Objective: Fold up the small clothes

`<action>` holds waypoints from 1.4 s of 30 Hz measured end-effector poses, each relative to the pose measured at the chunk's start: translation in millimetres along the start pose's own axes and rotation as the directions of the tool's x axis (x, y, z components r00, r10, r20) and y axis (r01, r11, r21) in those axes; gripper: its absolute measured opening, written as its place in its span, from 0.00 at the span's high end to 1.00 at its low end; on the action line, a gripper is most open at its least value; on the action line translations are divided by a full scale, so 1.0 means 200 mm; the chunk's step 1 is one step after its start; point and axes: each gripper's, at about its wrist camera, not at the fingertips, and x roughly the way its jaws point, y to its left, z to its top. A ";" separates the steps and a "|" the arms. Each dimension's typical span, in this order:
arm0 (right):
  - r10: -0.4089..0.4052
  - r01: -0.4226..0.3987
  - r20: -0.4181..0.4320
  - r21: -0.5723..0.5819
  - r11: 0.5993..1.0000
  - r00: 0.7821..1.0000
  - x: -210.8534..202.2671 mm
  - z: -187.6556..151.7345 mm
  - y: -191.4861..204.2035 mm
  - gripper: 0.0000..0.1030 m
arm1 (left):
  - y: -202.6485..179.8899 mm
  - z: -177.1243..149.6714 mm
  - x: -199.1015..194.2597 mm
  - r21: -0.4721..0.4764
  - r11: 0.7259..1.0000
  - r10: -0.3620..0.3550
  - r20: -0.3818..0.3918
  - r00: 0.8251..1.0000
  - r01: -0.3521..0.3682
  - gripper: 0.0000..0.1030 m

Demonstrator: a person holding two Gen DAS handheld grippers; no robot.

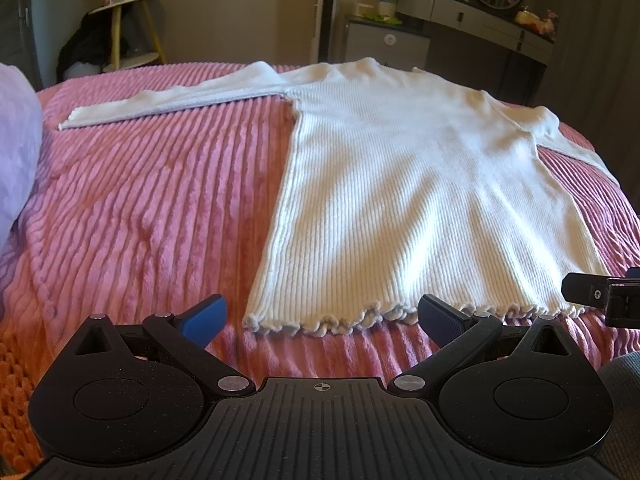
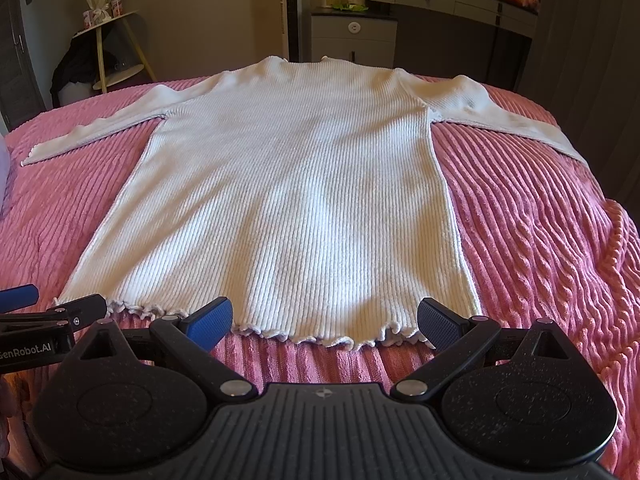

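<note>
A white ribbed long-sleeved top (image 1: 400, 184) lies flat on the pink bed cover (image 1: 140, 208), its frilled hem nearest me and both sleeves spread out sideways. It also shows in the right wrist view (image 2: 288, 200). My left gripper (image 1: 322, 316) is open and empty, just short of the hem's left part. My right gripper (image 2: 325, 320) is open and empty, just short of the hem's right part. The right gripper shows at the right edge of the left wrist view (image 1: 600, 296), and the left gripper at the left edge of the right wrist view (image 2: 44, 312).
A lilac pillow (image 1: 16, 148) lies at the bed's left side. Beyond the bed stand a small round side table (image 1: 124, 28) at the left and a grey dresser with a mirror (image 1: 472, 20) at the right. The pink cover (image 2: 540, 220) stretches to the right of the top.
</note>
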 end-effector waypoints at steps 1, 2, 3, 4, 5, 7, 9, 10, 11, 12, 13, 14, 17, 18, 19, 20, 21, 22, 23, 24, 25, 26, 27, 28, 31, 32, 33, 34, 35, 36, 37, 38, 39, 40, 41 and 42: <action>0.001 -0.001 -0.001 0.001 1.000 1.000 0.00 0.00 0.00 0.04 | 0.00 0.00 0.00 -0.001 1.000 0.000 -0.001 1.000 0.000 0.00; 0.001 -0.001 -0.001 0.001 1.000 1.000 0.00 0.00 0.00 0.04 | 0.00 0.00 0.00 -0.001 1.000 -0.001 -0.001 1.000 0.001 0.00; 0.000 0.000 -0.001 0.001 1.000 1.000 0.00 0.00 0.00 0.04 | 0.00 0.00 0.00 -0.001 1.000 -0.001 -0.002 1.000 0.001 0.00; 0.001 -0.001 -0.001 0.001 1.000 1.000 0.00 0.00 0.00 0.04 | 0.00 0.00 0.00 -0.001 1.000 -0.001 -0.002 1.000 0.001 0.00; 0.001 -0.001 -0.001 0.001 1.000 1.000 0.00 0.00 0.00 0.04 | 0.00 0.00 0.00 -0.001 1.000 -0.002 -0.001 1.000 0.002 0.00; 0.001 -0.001 -0.001 0.001 1.000 1.000 0.00 0.00 0.00 0.04 | 0.00 0.00 0.01 -0.002 1.000 -0.002 -0.002 1.000 0.002 0.00; 0.001 -0.001 -0.002 0.002 1.000 1.000 0.00 0.00 0.00 0.04 | 0.00 0.00 0.01 -0.002 1.000 -0.003 -0.003 1.000 0.003 0.00; 0.001 -0.001 -0.002 0.001 1.000 1.000 0.00 0.00 0.00 0.04 | 0.00 0.00 0.01 -0.003 1.000 -0.003 -0.004 1.000 0.003 0.00; 0.001 -0.001 -0.002 0.001 1.000 1.000 0.00 0.00 0.00 0.04 | 0.00 0.00 0.01 -0.004 1.000 -0.004 -0.005 1.000 0.004 0.00; 0.001 -0.001 -0.002 0.001 1.000 1.000 0.00 0.00 0.00 0.04 | 0.00 0.00 0.01 -0.004 1.000 -0.004 -0.006 1.000 0.004 0.00; 0.001 -0.001 -0.002 0.001 1.000 1.000 0.00 0.00 0.00 0.04 | 0.00 0.00 0.01 -0.005 1.000 -0.004 -0.007 1.000 0.004 0.00; 0.001 -0.001 -0.002 0.002 1.000 1.000 0.00 0.00 0.00 0.04 | 0.00 0.00 0.01 -0.004 1.000 -0.005 -0.007 1.000 0.005 0.00; 0.001 -0.001 -0.002 0.002 1.000 1.000 0.00 0.00 0.00 0.04 | 0.00 0.00 0.01 -0.005 1.000 -0.006 -0.009 1.000 0.006 0.00; 0.001 -0.001 -0.002 0.002 1.000 1.000 0.00 0.00 0.00 0.04 | 0.00 0.00 0.01 -0.006 1.000 -0.006 -0.010 1.000 0.006 0.00; 0.001 -0.001 -0.002 0.002 1.000 1.000 0.00 0.00 0.00 0.04 | 0.00 0.00 0.01 -0.006 1.000 -0.006 -0.011 1.000 0.006 0.00; 0.001 -0.001 -0.002 0.002 1.000 1.000 0.00 0.00 0.00 0.04 | 0.00 0.00 0.01 -0.006 1.000 -0.006 -0.011 1.000 0.006 0.00; 0.002 -0.002 -0.002 0.003 1.000 1.000 0.00 0.00 0.00 0.04 | 0.00 0.00 0.01 -0.006 1.000 -0.006 -0.011 1.000 0.006 0.00; 0.003 -0.003 -0.002 0.005 1.000 1.000 0.00 0.00 0.00 0.04 | 0.00 0.00 0.01 -0.006 1.000 -0.006 -0.011 1.000 0.006 0.00; 0.003 -0.003 -0.002 0.006 1.000 1.000 0.00 -0.01 0.00 0.04 | 0.00 0.00 0.01 -0.006 1.000 -0.007 -0.012 1.000 0.006 0.00; 0.005 -0.005 -0.003 0.007 1.000 1.000 0.00 -0.01 0.00 0.04 | 0.00 0.00 0.02 -0.006 1.000 -0.007 -0.013 1.000 0.007 0.00; 0.005 -0.005 -0.003 0.009 1.000 1.000 0.00 -0.01 0.00 0.04 | 0.00 0.00 0.02 -0.007 1.000 -0.008 -0.014 1.000 0.008 0.00; 0.006 -0.006 -0.003 0.010 1.000 1.000 0.00 -0.01 0.00 0.04 | 0.00 0.00 0.02 -0.007 1.000 -0.009 -0.015 1.000 0.009 0.00; 0.006 -0.006 -0.003 0.010 1.000 1.000 0.00 -0.01 0.00 0.04 | 0.00 0.00 0.02 -0.007 1.000 -0.010 -0.015 1.000 0.010 0.00; 0.006 -0.006 -0.004 0.010 1.000 1.000 0.00 -0.01 0.00 0.04 | 0.00 0.00 0.02 -0.007 1.000 -0.010 -0.015 1.000 0.010 0.00; 0.008 -0.008 -0.007 0.012 1.000 1.000 0.00 -0.01 0.00 0.04 | 0.00 0.00 0.02 -0.008 1.000 -0.010 -0.018 1.000 0.010 0.00; 0.009 -0.008 -0.007 0.014 1.000 1.000 0.01 -0.01 -0.01 0.04 | 0.00 0.01 0.02 -0.008 1.000 -0.012 -0.019 1.000 0.011 0.00; 0.010 -0.010 -0.007 0.015 1.000 1.000 0.00 -0.01 0.00 0.04 | 0.00 0.00 0.02 -0.008 1.000 -0.012 -0.021 1.000 0.011 0.00; 0.010 -0.010 -0.007 0.013 1.000 1.000 0.01 -0.01 -0.01 0.04 | 0.00 0.01 0.03 -0.008 1.000 -0.012 -0.022 1.000 0.012 0.00; 0.011 -0.011 -0.008 0.014 1.000 1.000 0.01 -0.01 -0.01 0.04 | 0.00 0.01 0.03 -0.007 1.000 -0.014 -0.023 1.000 0.014 0.00; 0.012 -0.011 -0.009 0.015 1.000 1.000 0.01 -0.01 -0.01 0.04 | -0.01 0.01 0.03 -0.007 1.000 -0.015 -0.024 1.000 0.015 0.00; 0.013 -0.013 -0.010 0.016 1.000 1.000 0.01 -0.01 -0.01 0.04 | -0.01 0.01 0.03 -0.006 1.000 -0.016 -0.025 1.000 0.015 0.00; 0.013 -0.013 -0.009 0.016 1.000 1.000 0.01 -0.01 -0.01 0.04 | -0.01 0.01 0.03 -0.006 1.000 -0.016 -0.026 1.000 0.016 0.00; 0.014 -0.014 -0.009 0.016 1.000 1.000 0.01 -0.01 -0.01 0.04 | -0.01 0.01 0.03 -0.007 1.000 -0.018 -0.028 0.999 0.018 0.00; 0.015 -0.015 -0.008 0.017 1.000 1.000 0.01 -0.01 -0.01 0.04 | 0.00 0.01 0.04 -0.007 1.000 -0.019 -0.029 0.999 0.019 0.00; 0.017 -0.017 -0.008 0.017 1.000 1.000 0.01 -0.01 -0.01 0.04 | 0.00 0.01 0.04 -0.008 1.000 -0.019 -0.030 0.999 0.019 0.00; 0.019 -0.019 -0.008 0.018 1.000 1.000 0.01 -0.01 -0.01 0.04 | -0.01 0.01 0.04 -0.008 1.000 -0.018 -0.031 0.999 0.018 0.00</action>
